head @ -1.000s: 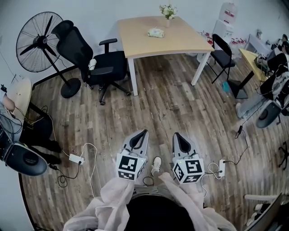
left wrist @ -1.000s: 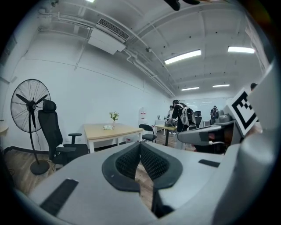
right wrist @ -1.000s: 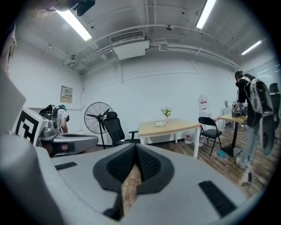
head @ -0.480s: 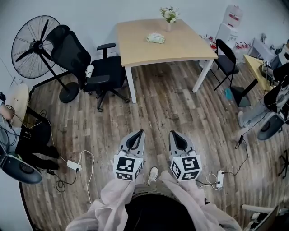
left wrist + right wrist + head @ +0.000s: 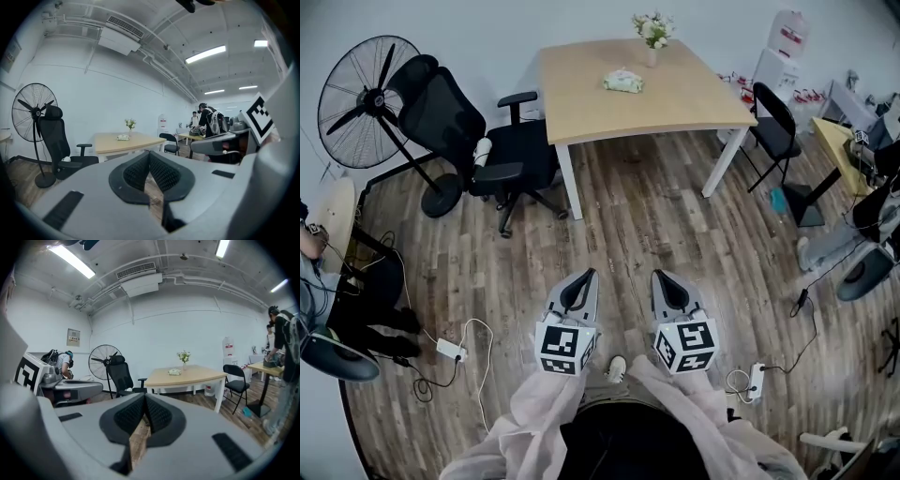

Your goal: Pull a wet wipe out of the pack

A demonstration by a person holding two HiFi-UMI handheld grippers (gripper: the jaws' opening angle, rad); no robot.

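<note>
Since a second ago we have stepped forward: the white power strip (image 5: 450, 350) on the floor has slid back toward us, and the wet wipe pack (image 5: 623, 82) sits lower in the head view. It lies flat on the wooden table (image 5: 581, 103), just beside a vase (image 5: 651, 54) holding white flowers; its print is too small to read. Well short of it, the left gripper (image 5: 590, 275) and right gripper (image 5: 656, 274) are side by side, both clenched on nothing. Only the right gripper view shows a framed wall notice (image 5: 73, 337), illegible.
</note>
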